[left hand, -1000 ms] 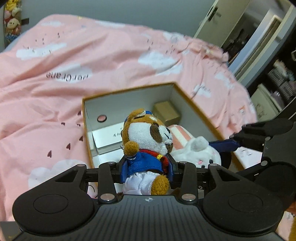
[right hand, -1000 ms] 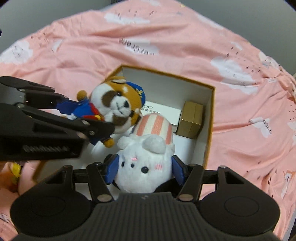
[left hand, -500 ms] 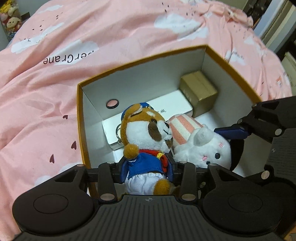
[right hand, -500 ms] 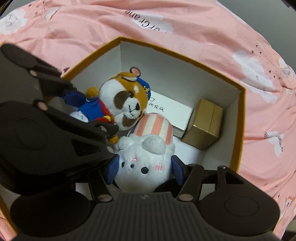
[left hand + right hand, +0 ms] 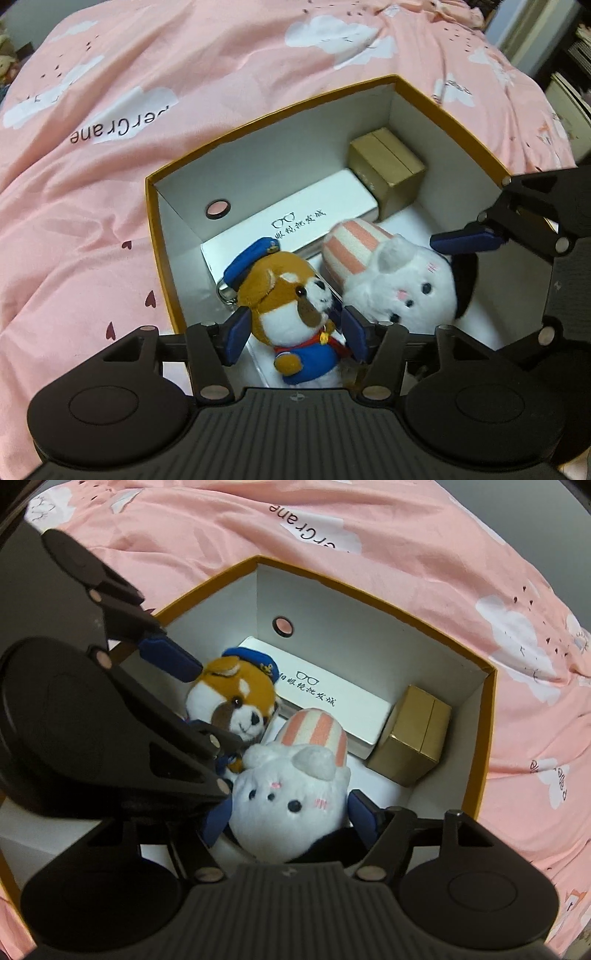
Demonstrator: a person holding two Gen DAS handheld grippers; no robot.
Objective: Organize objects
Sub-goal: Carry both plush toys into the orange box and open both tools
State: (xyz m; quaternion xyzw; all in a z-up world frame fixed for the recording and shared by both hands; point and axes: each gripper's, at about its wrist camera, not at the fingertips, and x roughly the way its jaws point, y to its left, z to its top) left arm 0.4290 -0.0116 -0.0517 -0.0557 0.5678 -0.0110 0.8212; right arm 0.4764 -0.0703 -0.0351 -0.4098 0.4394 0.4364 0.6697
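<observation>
Box [image 5: 448,114] with dog plush [image 5: 291,295], bunny plush [image 5: 291,801], two cartons; both hand-held grippers [image 5: 293,334] [image 5: 290,818] seemingly just parted, loose around them

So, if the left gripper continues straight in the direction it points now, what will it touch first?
Probably the dog plush, which sits between the open pads of the left gripper, apparently untouched. Beneath it lies the floor of the box.

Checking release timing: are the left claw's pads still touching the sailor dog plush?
Apart. The left wrist view shows white box floor between each blue pad and the sailor dog plush; the left claw has just been opening.
</observation>
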